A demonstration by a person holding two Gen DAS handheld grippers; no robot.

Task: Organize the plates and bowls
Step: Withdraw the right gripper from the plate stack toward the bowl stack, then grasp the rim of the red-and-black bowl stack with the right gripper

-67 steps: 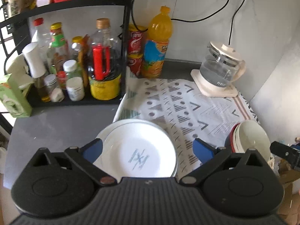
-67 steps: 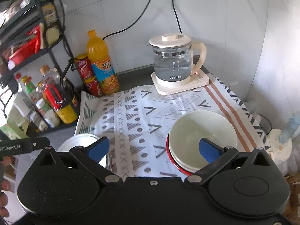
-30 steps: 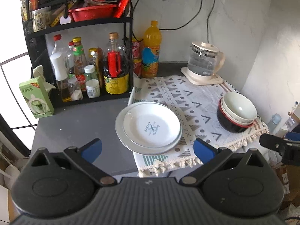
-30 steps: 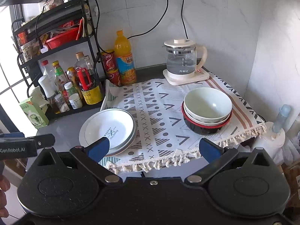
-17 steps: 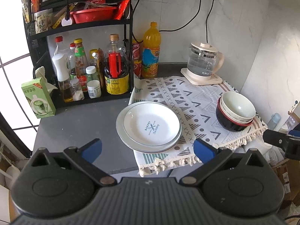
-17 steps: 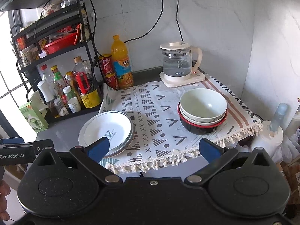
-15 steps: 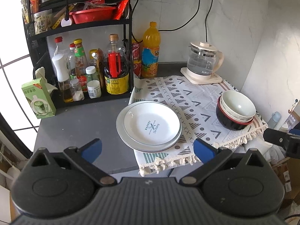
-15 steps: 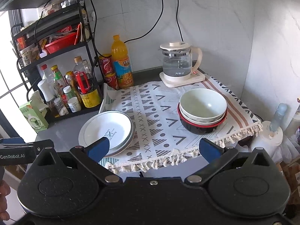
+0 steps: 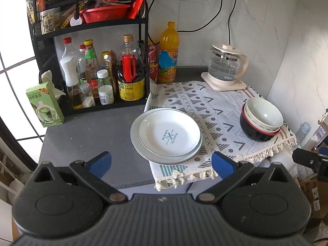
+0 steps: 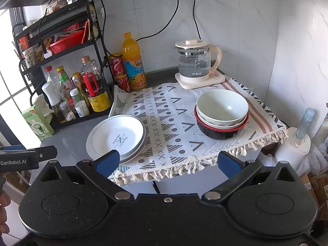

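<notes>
The grey countertop (image 9: pixel 86 131) filled most of what I saw, with a patterned cloth (image 9: pixel 215 110) draped over its right half and its fringe hanging off the near edge. At the back left stood a black rack (image 9: pixel 92 28) crowded with bottles and jars, and just beside it an orange juice bottle (image 9: pixel 168 53). A glass kettle (image 9: pixel 226 67) sat on its base at the far right corner of the cloth. The stack of plates (image 9: pixel 167 134) lay near the front, half on the bare counter and half on the cloth, a smaller white plate with a printed mark nested on a wider rimmed one. The stack of bowls (image 10: pixel 222 112) rested well apart from it on the cloth's right side, pale bowls nested in a black bowl with a red rim. My left gripper (image 9: pixel 162 163) hung above the near edge with its blue pads spread wide and nothing between them. My right gripper (image 10: pixel 167 163) was likewise spread wide and held nothing, hovering before the cloth's fringe.
</notes>
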